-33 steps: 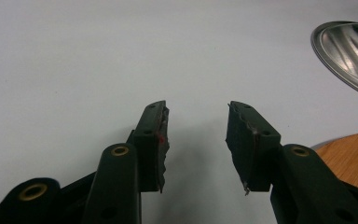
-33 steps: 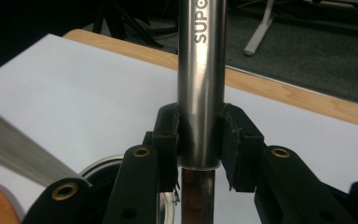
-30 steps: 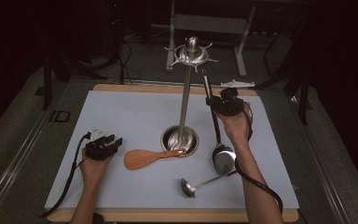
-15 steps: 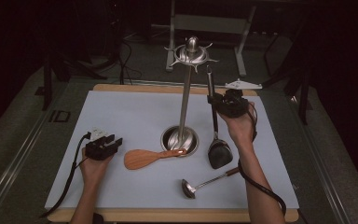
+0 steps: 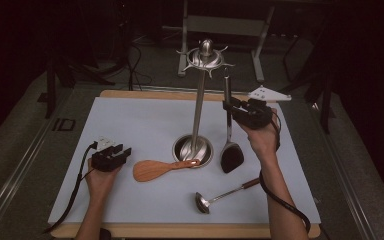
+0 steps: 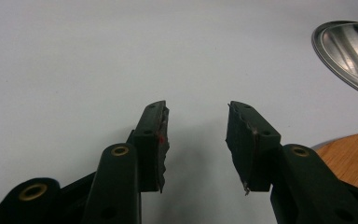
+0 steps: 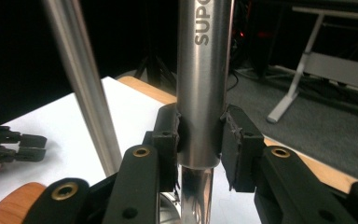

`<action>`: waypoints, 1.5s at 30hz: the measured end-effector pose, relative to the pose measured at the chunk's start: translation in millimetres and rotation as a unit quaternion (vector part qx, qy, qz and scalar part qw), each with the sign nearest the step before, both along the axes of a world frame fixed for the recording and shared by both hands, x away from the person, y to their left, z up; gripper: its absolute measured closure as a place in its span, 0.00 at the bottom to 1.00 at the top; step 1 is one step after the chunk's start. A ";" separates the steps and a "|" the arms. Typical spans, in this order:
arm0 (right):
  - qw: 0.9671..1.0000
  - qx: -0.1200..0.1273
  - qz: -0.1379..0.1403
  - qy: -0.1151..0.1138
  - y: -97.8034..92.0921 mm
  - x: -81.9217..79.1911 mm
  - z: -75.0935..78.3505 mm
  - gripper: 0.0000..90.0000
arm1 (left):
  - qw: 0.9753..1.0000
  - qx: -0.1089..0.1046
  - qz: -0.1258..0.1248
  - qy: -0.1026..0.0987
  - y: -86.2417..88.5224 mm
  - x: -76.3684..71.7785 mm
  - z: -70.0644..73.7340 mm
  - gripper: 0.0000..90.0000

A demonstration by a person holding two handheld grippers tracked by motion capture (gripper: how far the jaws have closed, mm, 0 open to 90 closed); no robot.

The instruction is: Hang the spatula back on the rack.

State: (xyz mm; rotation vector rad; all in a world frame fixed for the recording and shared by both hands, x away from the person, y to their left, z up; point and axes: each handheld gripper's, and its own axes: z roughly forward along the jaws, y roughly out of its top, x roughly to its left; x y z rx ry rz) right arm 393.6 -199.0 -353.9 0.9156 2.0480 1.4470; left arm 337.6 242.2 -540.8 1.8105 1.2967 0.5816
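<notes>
My right gripper (image 5: 233, 108) is shut on the steel handle (image 7: 200, 79) of a black-headed turner (image 5: 231, 157), which hangs upright with its head just above the mat. The handle's top end is right by a hook of the steel utensil stand (image 5: 206, 56); whether it is on the hook I cannot tell. The stand's pole (image 7: 81, 84) runs just left of the held handle. My left gripper (image 5: 118, 152) lies low on the white mat (image 5: 130, 120), open with nothing between its jaws (image 6: 196, 121). A wooden spatula (image 5: 155, 170) lies beside it, its handle tip on the stand's round base (image 5: 192, 149).
A steel ladle (image 5: 215, 197) lies on the mat in front of the stand, below my right forearm. The stand base's rim (image 6: 349, 51) and the wooden spatula's blade (image 6: 352, 156) are to the right of the left jaws. Dark floor, cables and a metal frame (image 5: 225, 25) lie beyond the table.
My right gripper has raised the turner and brought it upright, closer to the stand's hooks; its head has left the mat. The left gripper has stayed still.
</notes>
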 end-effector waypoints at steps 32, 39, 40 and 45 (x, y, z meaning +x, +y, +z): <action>0.994 0.063 0.072 -0.054 -27.3 -20.7 33.9 0.77 | 1.000 0.000 0.000 0.001 0.2 0.1 0.0 0.65; 0.992 0.064 0.094 -0.063 -24.8 -27.6 39.1 0.77 | 1.000 0.000 0.000 0.001 0.2 0.0 0.0 0.65; 0.992 0.063 0.095 -0.063 -24.3 -28.3 39.3 0.77 | 1.000 0.000 0.000 0.001 0.2 0.0 0.0 0.65; 0.991 0.061 0.106 -0.061 -22.4 -29.1 39.4 0.77 | 1.000 0.001 0.000 0.002 0.3 0.0 0.1 0.65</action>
